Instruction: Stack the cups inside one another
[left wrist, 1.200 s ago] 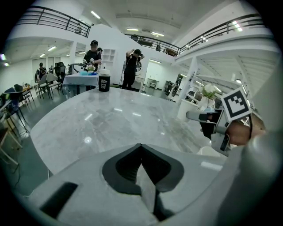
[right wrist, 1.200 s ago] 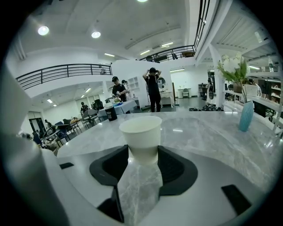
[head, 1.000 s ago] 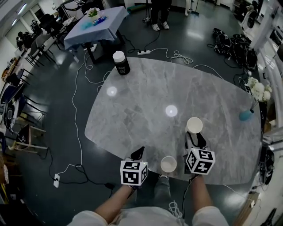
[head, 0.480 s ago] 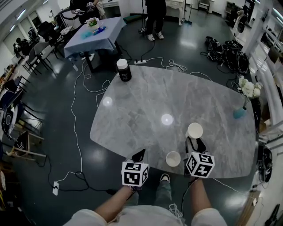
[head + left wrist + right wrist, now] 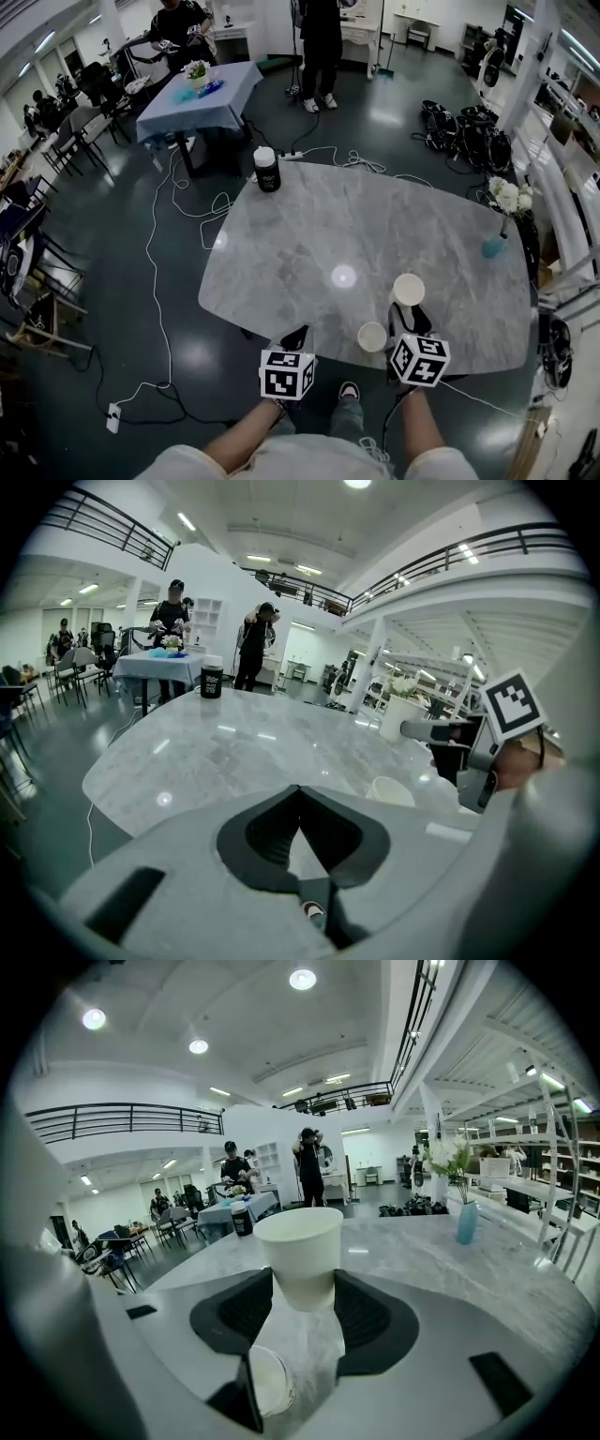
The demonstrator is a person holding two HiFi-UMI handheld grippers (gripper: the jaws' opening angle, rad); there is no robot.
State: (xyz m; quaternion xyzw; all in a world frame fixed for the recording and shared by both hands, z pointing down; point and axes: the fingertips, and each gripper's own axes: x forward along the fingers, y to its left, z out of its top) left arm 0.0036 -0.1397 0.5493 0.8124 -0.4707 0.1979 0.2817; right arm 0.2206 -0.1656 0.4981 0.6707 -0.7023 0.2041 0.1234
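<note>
Left tool (image 5: 297,332) jaws were fully closed with nothing between them. Right tool (image 5: 409,310) jaws were clamped on a cup (image 5: 300,1252).

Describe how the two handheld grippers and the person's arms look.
The left gripper and right gripper match: grey moulded bodies, black pads, each topped by a white cube printed with black square markers. The person's forearms are bare below a pale top.

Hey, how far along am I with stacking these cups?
Done: nothing is stacked yet. The farther cup and the nearer cup stand apart on the table. In hand: the right gripper has its jaws on the farther cup; whether it is lifted is unclear. The left gripper is shut and empty. Left: set the held cup into the nearer one.
</note>
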